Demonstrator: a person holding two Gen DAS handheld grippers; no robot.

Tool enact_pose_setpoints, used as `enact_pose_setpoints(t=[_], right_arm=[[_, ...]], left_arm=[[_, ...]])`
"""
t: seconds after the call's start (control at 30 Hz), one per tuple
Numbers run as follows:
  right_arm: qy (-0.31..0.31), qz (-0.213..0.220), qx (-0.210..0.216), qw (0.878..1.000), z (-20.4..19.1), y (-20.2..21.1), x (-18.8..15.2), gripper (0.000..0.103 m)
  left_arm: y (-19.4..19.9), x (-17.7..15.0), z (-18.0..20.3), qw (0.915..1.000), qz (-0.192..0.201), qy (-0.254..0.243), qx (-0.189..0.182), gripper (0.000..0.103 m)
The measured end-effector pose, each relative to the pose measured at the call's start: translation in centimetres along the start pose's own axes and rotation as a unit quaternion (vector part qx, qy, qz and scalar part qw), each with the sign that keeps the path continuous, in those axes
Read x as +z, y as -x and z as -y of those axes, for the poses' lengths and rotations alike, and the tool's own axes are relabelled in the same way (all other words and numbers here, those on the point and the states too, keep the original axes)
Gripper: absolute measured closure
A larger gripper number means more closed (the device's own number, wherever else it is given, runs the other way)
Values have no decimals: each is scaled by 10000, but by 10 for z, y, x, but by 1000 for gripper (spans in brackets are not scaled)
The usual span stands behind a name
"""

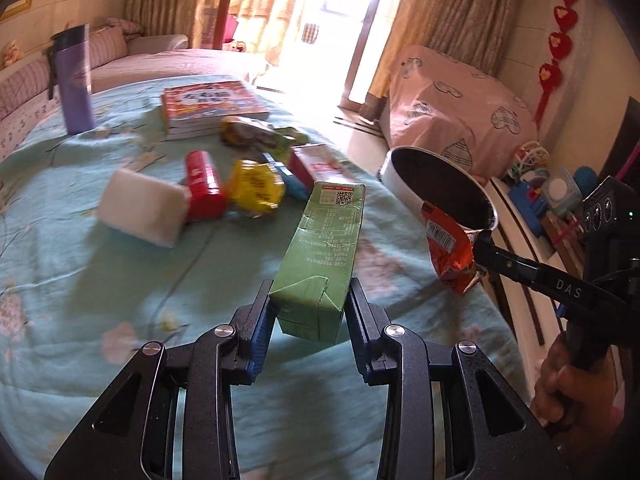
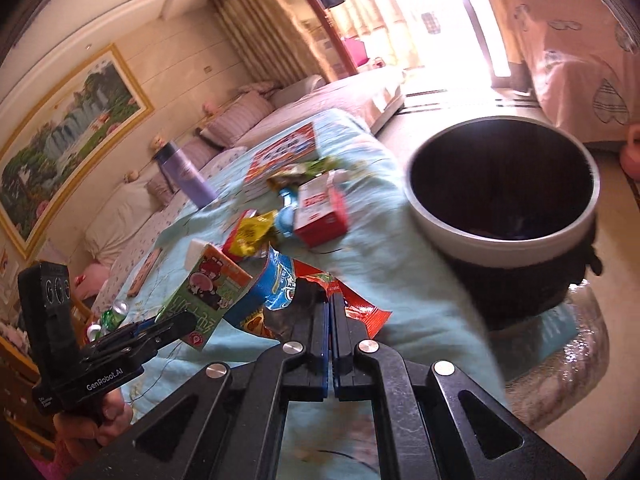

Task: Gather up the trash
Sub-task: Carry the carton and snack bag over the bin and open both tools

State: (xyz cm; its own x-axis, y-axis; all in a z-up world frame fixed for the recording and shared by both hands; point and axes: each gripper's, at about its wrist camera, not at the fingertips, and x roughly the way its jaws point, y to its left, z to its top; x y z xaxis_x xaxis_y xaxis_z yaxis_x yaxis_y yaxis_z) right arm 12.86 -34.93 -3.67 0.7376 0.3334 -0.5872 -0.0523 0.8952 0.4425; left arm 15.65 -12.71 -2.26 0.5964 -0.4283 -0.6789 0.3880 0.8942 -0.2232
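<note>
Carton (image 1: 320, 256) clamped endwise in left gripper (image 1: 310, 308), pointing away; right gripper (image 2: 331, 300) pinching wrapper (image 2: 360, 308)

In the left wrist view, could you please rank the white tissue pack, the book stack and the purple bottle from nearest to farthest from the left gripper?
From the left gripper, which holds the green carton:
1. White tissue pack, ahead to the left.
2. Book stack, farther back, near the middle.
3. Purple bottle, at the far left edge of the bedspread.

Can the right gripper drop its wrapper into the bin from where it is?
Probably yes. The right gripper is shut on the orange wrapper, and the bin stands just ahead with its mouth open. Nothing shows between them; only the table edge to clear.
</note>
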Motion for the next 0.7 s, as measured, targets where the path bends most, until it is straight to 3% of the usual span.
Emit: enact_pose_setpoints(t=[0.43,0.7], right_arm=[[-477,545,-356,9967,67,41,22,102],[-607,648,-450,9950,93,43,35,102]], left_arm=[[-29,27,70,9985,-60,-536,-131,70],[-51,41,97,9969,-149,-745,-191,70]])
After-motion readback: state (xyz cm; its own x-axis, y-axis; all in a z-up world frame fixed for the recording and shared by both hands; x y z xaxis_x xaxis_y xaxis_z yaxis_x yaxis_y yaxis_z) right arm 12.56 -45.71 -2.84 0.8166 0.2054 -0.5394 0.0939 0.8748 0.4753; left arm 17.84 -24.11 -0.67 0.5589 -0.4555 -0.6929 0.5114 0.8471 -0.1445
